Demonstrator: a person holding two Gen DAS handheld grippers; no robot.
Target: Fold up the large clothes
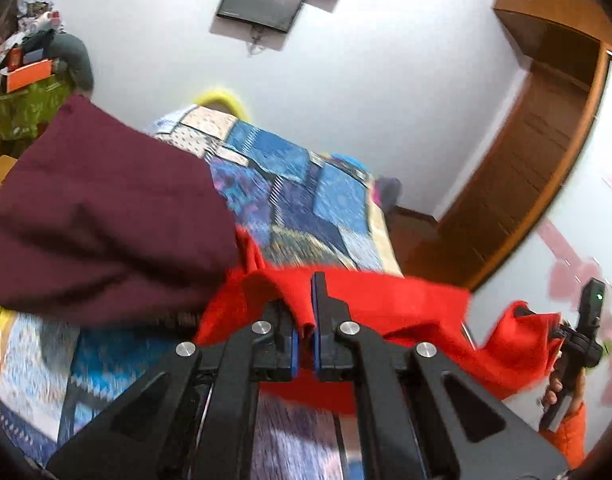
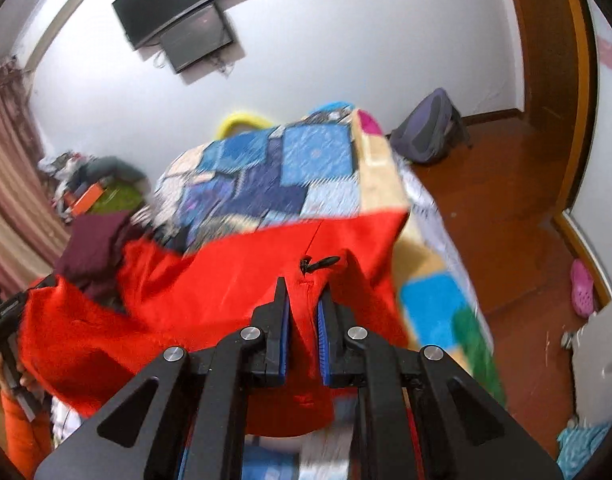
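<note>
Red garment (image 2: 210,280) held up over the bed (image 2: 290,168), stretched between both claws.
Left claw (image 1: 304,312) clamped on a fold; right claw (image 2: 304,312) pinching fabric below zipper pull (image 2: 320,263). Maroon cloth (image 1: 102,216) beside it.

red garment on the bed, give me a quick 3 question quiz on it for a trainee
1. True or false: both the left gripper and the right gripper have their jaws closed on the red garment.
2. Multiple choice: what lies beside the red garment on the patchwork quilt? A) a maroon garment B) a white towel C) a pair of jeans
3. Fill in: the small black part on the red garment just ahead of the right gripper is a ______ pull.

Key: 1 true; 2 A, the maroon garment; 3 zipper.
</note>
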